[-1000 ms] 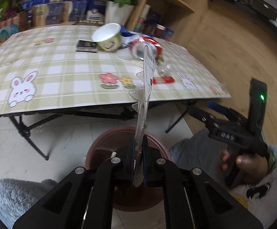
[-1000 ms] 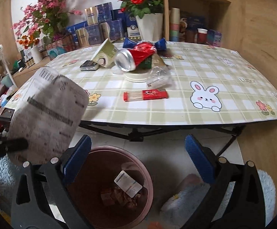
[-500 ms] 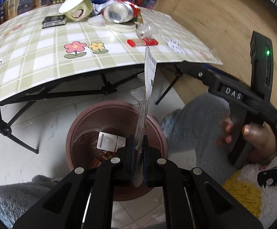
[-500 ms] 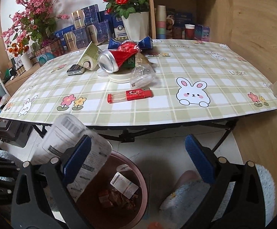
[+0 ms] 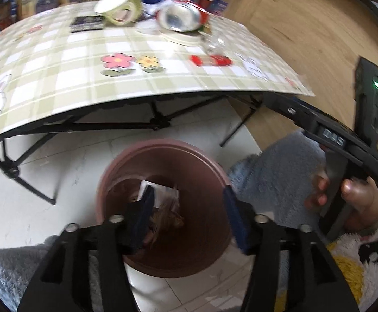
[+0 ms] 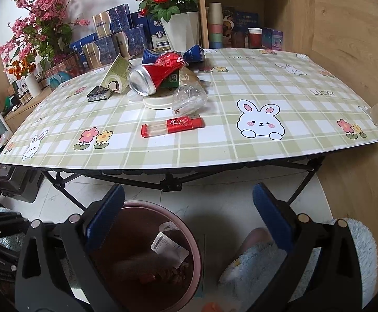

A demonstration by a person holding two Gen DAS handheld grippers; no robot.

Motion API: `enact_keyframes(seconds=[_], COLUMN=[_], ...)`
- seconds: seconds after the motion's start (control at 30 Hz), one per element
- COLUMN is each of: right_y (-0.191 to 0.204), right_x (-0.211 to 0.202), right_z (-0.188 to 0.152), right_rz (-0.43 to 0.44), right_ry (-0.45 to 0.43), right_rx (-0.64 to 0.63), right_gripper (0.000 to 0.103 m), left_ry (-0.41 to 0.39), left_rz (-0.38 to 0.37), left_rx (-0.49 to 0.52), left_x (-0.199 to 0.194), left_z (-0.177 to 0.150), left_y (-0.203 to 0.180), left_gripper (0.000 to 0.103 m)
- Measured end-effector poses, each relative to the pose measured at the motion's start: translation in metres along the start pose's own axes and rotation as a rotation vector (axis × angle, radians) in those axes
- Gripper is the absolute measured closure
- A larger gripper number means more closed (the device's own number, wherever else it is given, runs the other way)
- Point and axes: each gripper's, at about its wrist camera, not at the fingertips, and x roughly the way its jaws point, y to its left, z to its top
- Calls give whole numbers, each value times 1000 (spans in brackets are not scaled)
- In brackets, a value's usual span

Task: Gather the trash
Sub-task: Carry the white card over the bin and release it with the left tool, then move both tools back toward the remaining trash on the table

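Left wrist view: left gripper (image 5: 189, 215) poised over the bin (image 5: 163, 208), jaws opening, nothing between the pads; a white slip (image 5: 163, 191) and brown scraps lying inside the bin, straight below the fingers. Bin on the floor just off the table's near edge. Right gripper (image 5: 293, 114) visible at the right, gripped by a hand (image 5: 355, 200), reaching toward the table's near right corner. On the table (image 5: 58, 78): one can (image 5: 181, 17) on its side near the far edge, one tipped cup (image 5: 121, 9) left of it, one dark tin (image 5: 86, 23) further left, one red packet (image 5: 211, 60) lying closer to the near edge, long axis running along that edge.

Right wrist view: right gripper (image 6: 189, 218) wide and empty, aimed down at the floor between bin (image 6: 194, 247) and table leg. Trash still on the table (image 6: 319, 135), up and ahead of the fingers: one red packet (image 6: 172, 126) nearest, mid-table toward the near edge, long axis left to right, so across the finger line rather than along it; behind it one clear wrapper (image 6: 189, 98), one can (image 6: 157, 74) resting on one white lid (image 6: 157, 101), one cup (image 6: 117, 76), one tin (image 6: 99, 94), two blue wrappers (image 6: 194, 52) at the back. Right gripper probably the handier one for the packet, the left being down over the bin.
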Motion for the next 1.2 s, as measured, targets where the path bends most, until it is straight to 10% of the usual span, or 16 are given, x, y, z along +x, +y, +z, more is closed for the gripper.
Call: enact_keyframes(seconds=[0.57,1.2], right_y=[7,6], right_x=[4,10], right_z=[0,32], right_rz=[78,145], right_ry=[15,-67], right_rx=[-14,-41], right_gripper=[6,6], left_ry=[-246,-319], left_rz=[234,353], left_rx=[-375,-223], left_x=[-46,-62], left_z=[-1,56], left_y=[67,52], left_gripper=[10,8])
